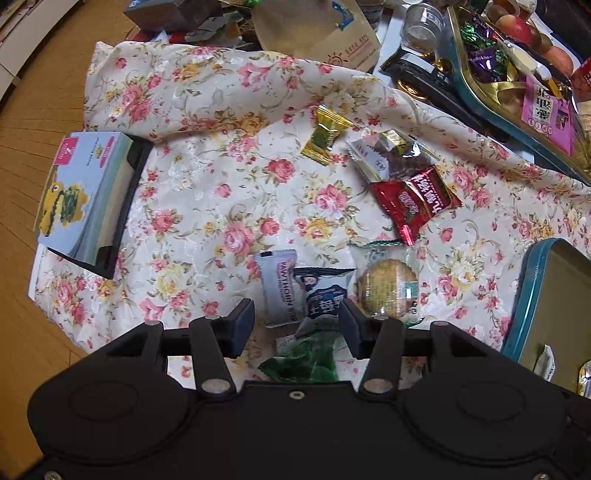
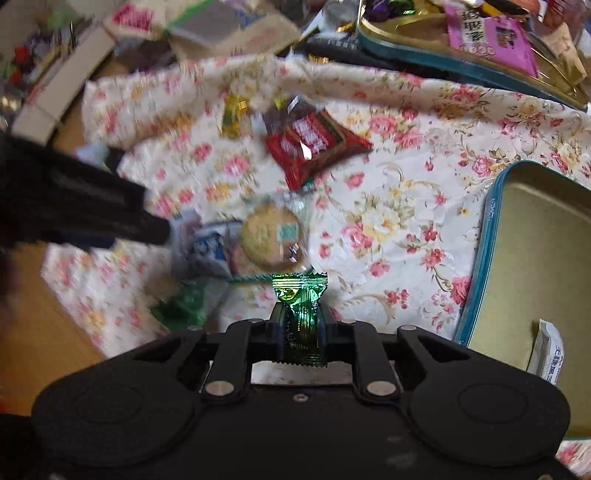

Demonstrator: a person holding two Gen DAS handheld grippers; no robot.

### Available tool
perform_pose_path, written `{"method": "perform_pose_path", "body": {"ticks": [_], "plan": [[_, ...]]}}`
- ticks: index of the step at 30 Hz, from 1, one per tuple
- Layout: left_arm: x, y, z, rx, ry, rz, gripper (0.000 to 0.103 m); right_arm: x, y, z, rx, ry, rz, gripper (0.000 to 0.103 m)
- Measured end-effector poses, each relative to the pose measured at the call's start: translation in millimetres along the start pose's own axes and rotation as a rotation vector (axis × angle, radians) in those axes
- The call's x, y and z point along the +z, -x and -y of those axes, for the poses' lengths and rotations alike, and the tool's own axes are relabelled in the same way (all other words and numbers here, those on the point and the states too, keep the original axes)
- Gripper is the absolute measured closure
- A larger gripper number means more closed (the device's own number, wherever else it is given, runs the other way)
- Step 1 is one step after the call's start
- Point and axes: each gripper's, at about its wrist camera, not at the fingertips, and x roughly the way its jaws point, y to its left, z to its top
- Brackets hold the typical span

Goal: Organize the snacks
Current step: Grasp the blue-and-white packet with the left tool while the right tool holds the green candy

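Wrapped snacks lie on a floral cloth (image 1: 207, 192). My left gripper (image 1: 297, 325) is open over a white hawthorn packet (image 1: 279, 288) and a blue-and-white packet (image 1: 327, 291), with a green wrapper (image 1: 303, 363) under it. A round biscuit (image 1: 388, 291), a red packet (image 1: 413, 201), a clear packet (image 1: 391, 155) and a gold candy (image 1: 325, 134) lie beyond. My right gripper (image 2: 301, 325) is shut on a green candy (image 2: 301, 314), left of the open gold tin (image 2: 535, 229). The biscuit (image 2: 273, 236) and red packet (image 2: 314, 144) show ahead of it.
A second tin (image 1: 491, 107) full of sweets sits at the far right. A blue picture box (image 1: 85, 195) lies at the cloth's left edge. A paper bag (image 1: 321, 33) and a glass jar (image 1: 421, 26) stand behind. The left gripper (image 2: 92, 206) reaches in from the left.
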Motion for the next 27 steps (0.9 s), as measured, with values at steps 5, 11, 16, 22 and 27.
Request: {"method": "perform_pose_path", "body": {"ticks": [5,11,16,22,27], "plan": [[-2,-8,17,-0.014,-0.029,0.001,0.046,5,29,7,0.052,-0.045,0.053,0.084],[-4,-21,29,0.006,-0.058,0.015,0.046,5,46,13,0.073,-0.082,0.088,0.084],[-6,-33,28,0.034,-0.050,0.001,0.052,5,58,9,0.086,-0.068,0.120,0.084],[-4,-52,20,0.075,-0.027,-0.039,0.053,5,62,7,0.091,-0.061,0.130,0.084],[-3,-55,16,0.089,-0.009,-0.035,0.053,6,59,4,0.095,-0.067,0.131,0.084]]}}
